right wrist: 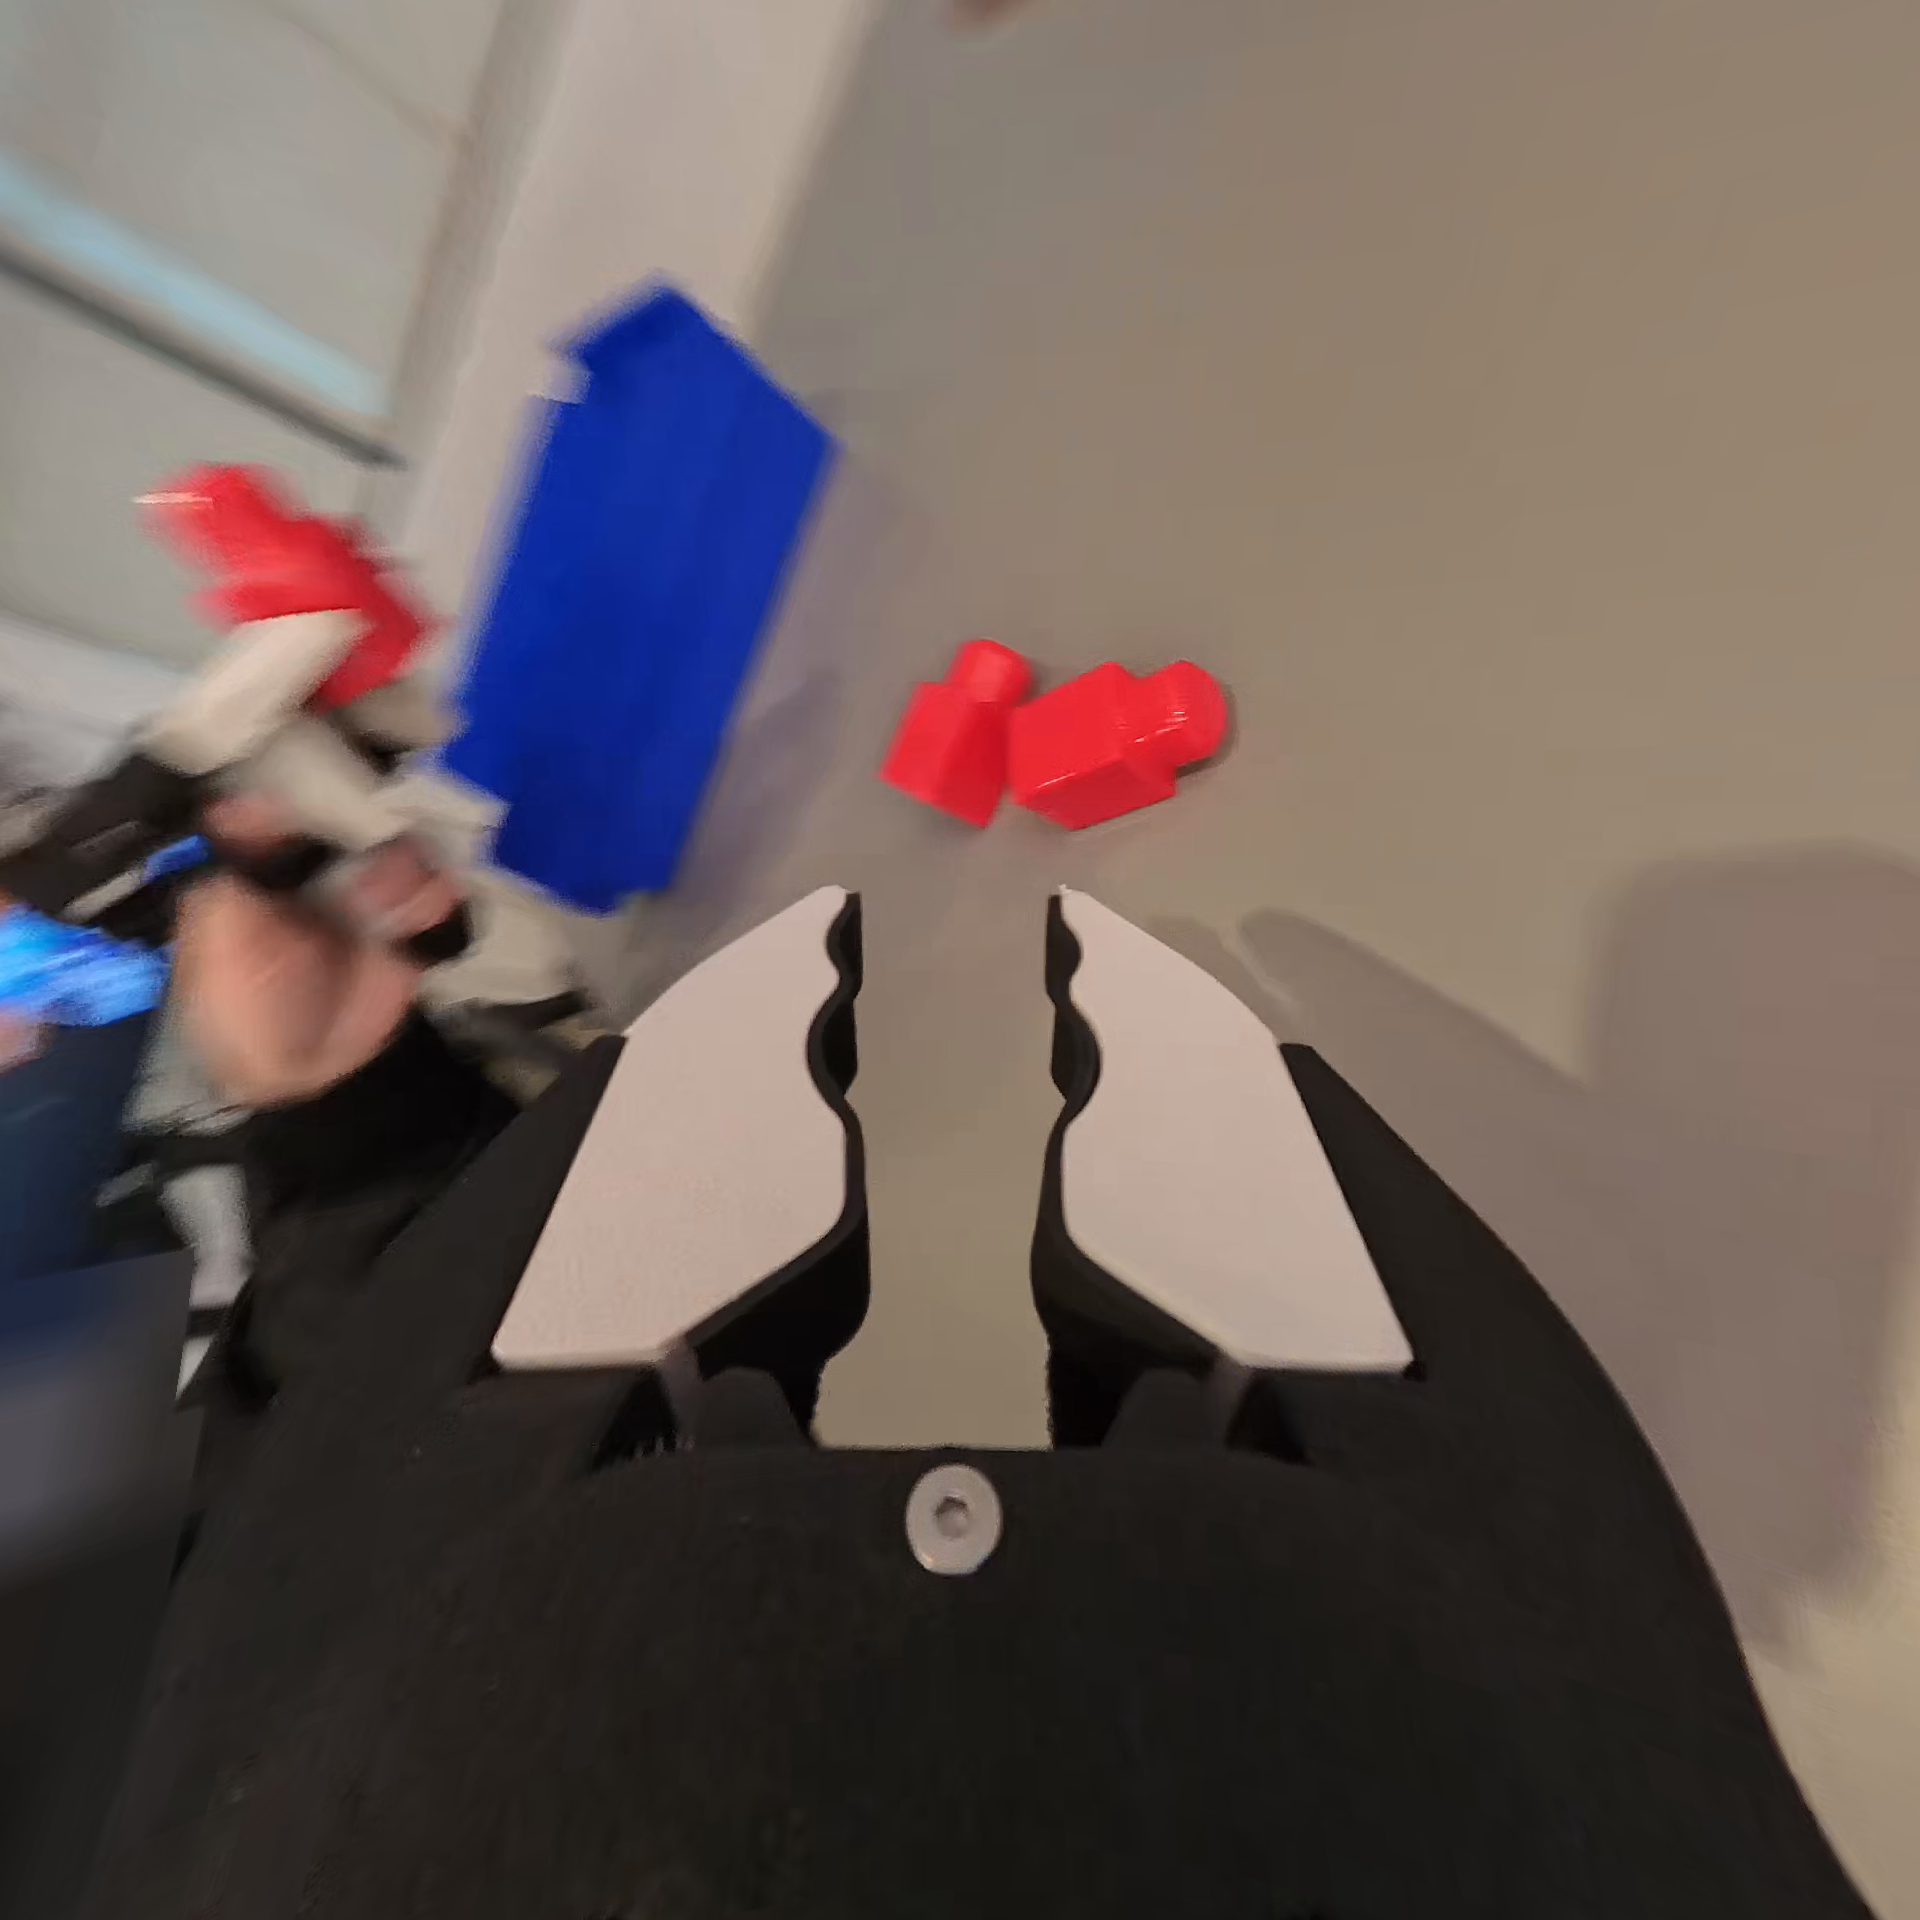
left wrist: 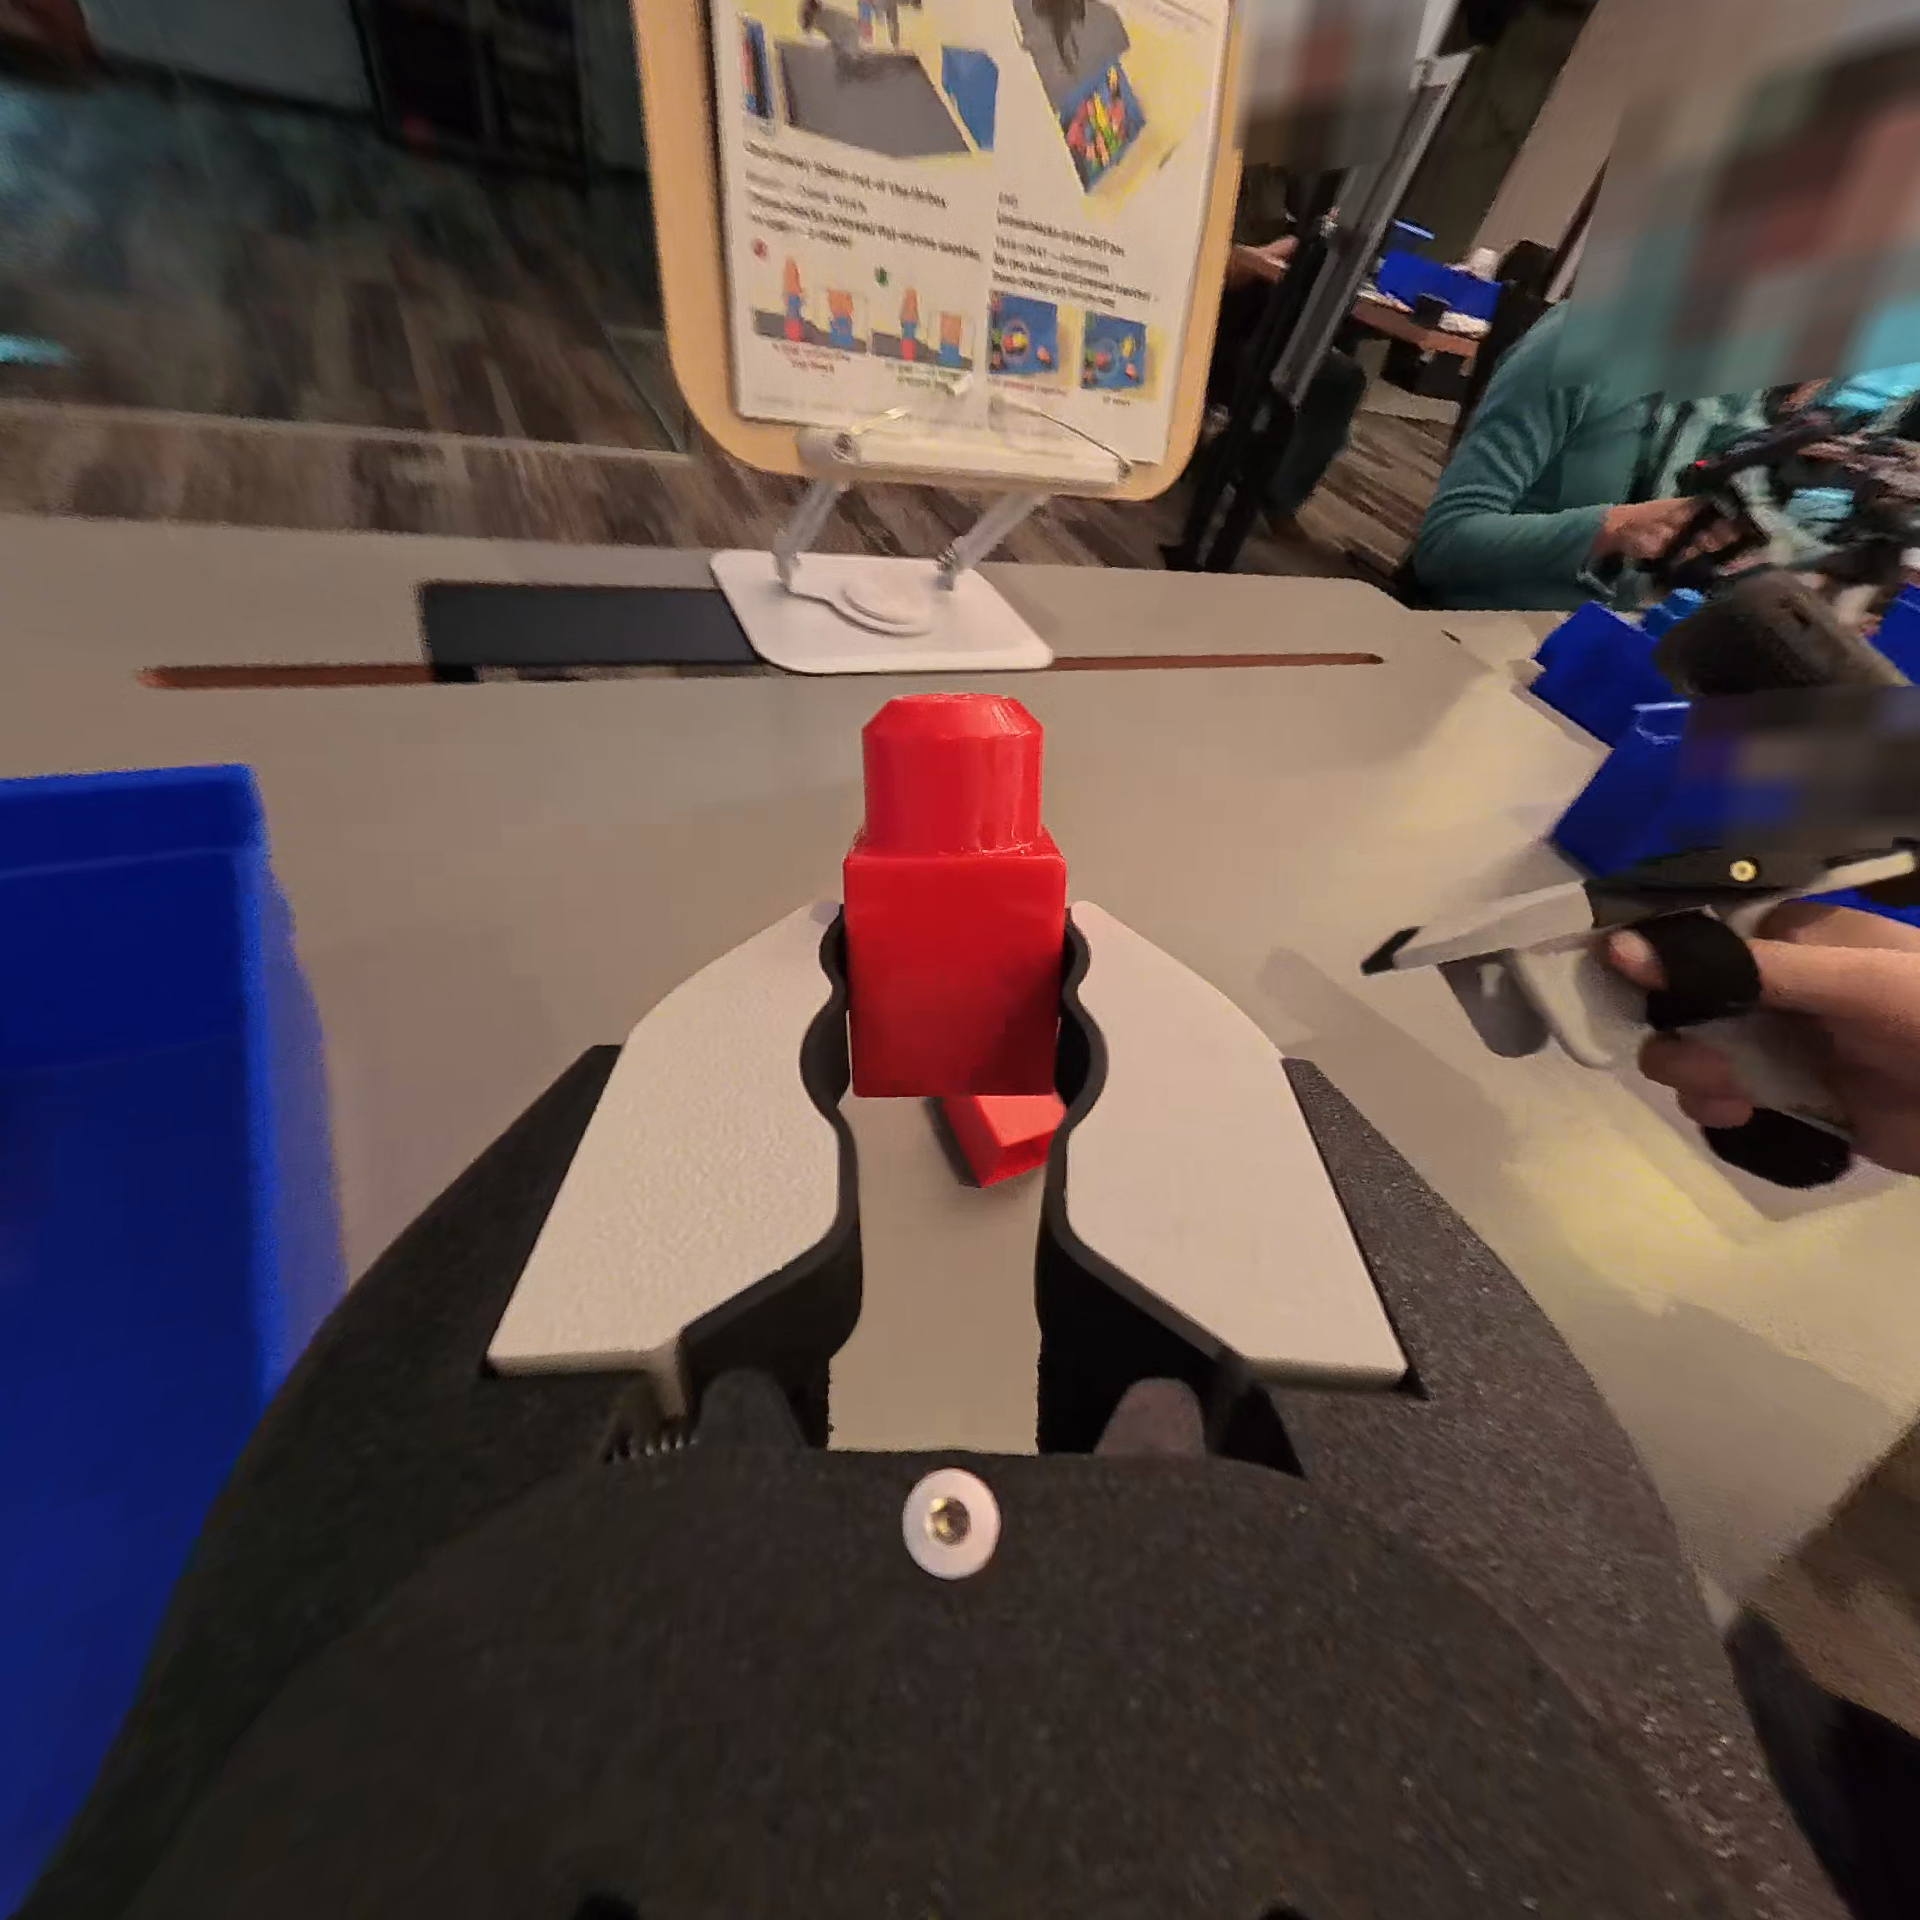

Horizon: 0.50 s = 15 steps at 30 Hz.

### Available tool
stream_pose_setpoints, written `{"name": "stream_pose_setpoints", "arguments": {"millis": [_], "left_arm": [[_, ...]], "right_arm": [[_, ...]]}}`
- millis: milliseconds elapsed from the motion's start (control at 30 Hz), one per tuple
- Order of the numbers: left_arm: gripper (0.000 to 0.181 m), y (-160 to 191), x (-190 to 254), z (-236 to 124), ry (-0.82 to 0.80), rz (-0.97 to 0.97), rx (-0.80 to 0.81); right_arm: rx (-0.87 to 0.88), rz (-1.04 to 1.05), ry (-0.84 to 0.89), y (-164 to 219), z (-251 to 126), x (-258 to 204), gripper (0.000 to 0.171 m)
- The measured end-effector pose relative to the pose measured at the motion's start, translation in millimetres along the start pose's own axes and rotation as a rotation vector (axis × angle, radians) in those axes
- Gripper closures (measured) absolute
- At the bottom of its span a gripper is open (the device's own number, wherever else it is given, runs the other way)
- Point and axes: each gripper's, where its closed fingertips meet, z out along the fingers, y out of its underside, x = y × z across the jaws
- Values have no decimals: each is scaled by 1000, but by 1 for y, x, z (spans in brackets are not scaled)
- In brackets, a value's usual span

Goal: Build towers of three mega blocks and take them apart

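Left tool [left wrist: 954, 971] grips red block [left wrist: 951, 904]; blue bin [left wrist: 125, 1091] beside.

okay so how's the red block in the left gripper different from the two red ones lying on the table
The held red block stands upright, stud up, clamped in the left gripper above the table. The two loose red blocks lie tipped on their sides, touching each other, ungripped ahead of the open right gripper. All share colour and single-stud shape.

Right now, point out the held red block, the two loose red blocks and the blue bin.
held red block [left wrist: 954, 966], left wrist view, front face of its body.
loose red blocks [right wrist: 1101, 743], right wrist view, body of the right one.
blue bin [right wrist: 644, 603], right wrist view, side wall.
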Motion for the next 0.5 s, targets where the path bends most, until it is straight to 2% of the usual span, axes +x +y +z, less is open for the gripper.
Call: {"name": "stream_pose_setpoints", "arguments": {"millis": [100,233,333,500], "left_arm": [[145,-3,-17,-12,-109,62,77],[145,-1,-30,-24,-162,72,121],[145,3,-33,-27,-155,68,147],[145,13,-27,-32,-124,103,151]], "right_arm": [[-11,65,170,-3,34,0,130],[5,138,366,-12,51,7,126],[23,236,437,-8,59,9,121],[20,307,529,2,79,18,125]]}}
